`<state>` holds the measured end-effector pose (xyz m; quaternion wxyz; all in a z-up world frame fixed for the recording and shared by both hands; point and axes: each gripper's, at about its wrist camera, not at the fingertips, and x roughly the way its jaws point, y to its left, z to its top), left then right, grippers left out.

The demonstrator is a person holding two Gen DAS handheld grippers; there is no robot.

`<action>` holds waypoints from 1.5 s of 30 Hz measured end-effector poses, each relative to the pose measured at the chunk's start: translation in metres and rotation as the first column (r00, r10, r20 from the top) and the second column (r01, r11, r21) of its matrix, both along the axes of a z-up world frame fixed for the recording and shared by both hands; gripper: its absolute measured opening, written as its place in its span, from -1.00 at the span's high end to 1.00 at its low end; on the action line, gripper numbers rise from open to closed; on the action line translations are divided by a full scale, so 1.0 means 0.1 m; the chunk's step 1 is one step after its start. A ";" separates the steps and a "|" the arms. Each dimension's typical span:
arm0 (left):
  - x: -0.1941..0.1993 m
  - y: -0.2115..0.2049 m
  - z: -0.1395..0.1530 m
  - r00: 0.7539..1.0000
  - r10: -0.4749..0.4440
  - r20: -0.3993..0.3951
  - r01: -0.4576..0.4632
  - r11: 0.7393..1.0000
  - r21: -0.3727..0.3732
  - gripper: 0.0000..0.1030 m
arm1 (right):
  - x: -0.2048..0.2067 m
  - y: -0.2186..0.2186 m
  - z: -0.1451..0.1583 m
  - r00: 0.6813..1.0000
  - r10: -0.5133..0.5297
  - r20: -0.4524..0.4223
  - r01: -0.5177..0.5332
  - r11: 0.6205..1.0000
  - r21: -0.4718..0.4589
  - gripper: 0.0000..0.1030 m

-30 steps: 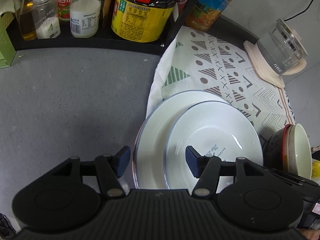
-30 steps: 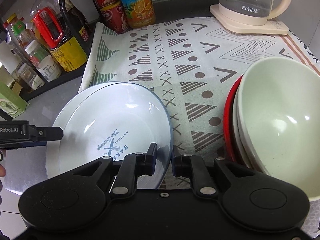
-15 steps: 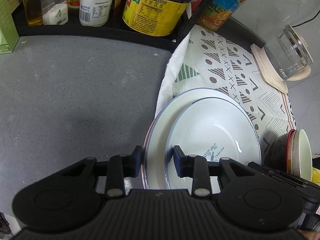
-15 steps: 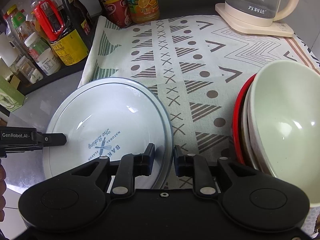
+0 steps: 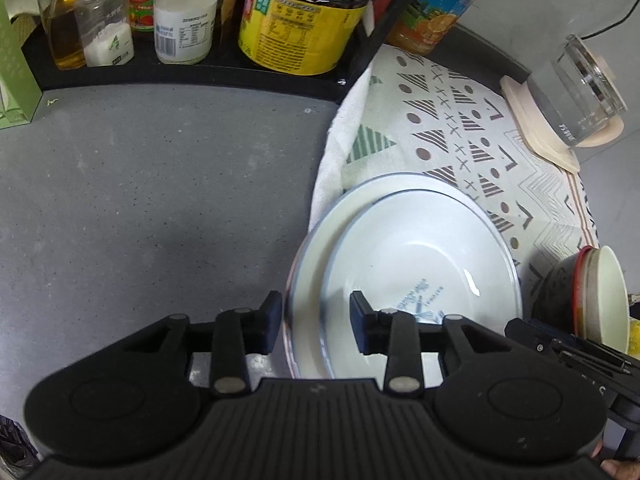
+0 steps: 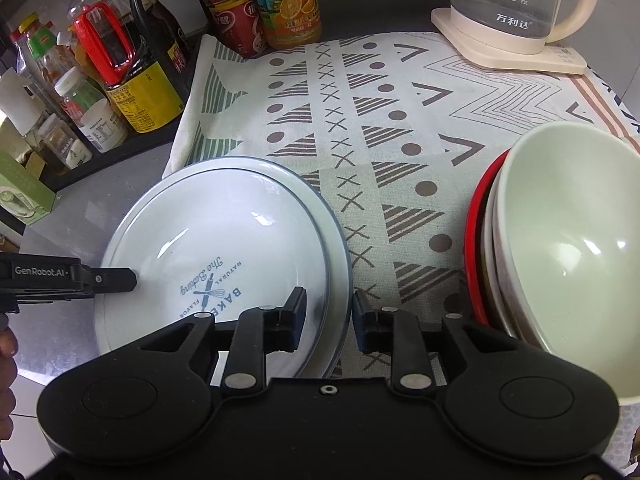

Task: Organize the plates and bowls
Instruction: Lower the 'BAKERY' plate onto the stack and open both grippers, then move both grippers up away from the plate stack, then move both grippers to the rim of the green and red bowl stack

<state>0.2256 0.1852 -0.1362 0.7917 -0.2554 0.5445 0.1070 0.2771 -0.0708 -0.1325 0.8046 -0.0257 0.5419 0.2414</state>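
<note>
Plates (image 6: 224,240) now stacked, top one settled; left gripper (image 5: 316,320) and right gripper (image 6: 329,320) jaws opening, straddling rims, releasing; bowls (image 6: 560,240) nested beside

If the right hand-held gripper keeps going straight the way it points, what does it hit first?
Probably the rim of the stacked plates, which sits between the opening jaws of the right hand-held gripper; depth is unclear.

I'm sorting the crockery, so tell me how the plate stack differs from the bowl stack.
The plate stack is shallow and wide; the bowl stack is deep and tall. The plates are white with thin blue rims and printed lettering on the top one; the bowls are plain pale, nested in a red-rimmed one. The plates overhang the patterned cloth onto the grey counter; the bowls sit over the cloth. Both are nested, open side up.
</note>
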 end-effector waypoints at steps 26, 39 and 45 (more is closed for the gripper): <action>0.39 -0.71 0.60 0.963 -0.243 0.116 0.240 0.970 0.038 -0.99 | -0.21 -0.81 0.77 0.972 -0.201 0.123 0.175 0.966 0.192 -0.99; 0.67 -1.29 0.69 0.925 -0.354 0.138 0.351 0.935 0.048 -0.99 | -0.21 -1.39 0.75 0.936 -0.322 0.141 0.291 0.934 0.206 -0.99; 0.81 -1.53 0.70 0.908 -0.396 0.139 0.394 0.918 0.039 -0.99 | -0.18 -1.64 0.72 0.920 -0.369 0.135 0.339 0.919 0.200 -0.99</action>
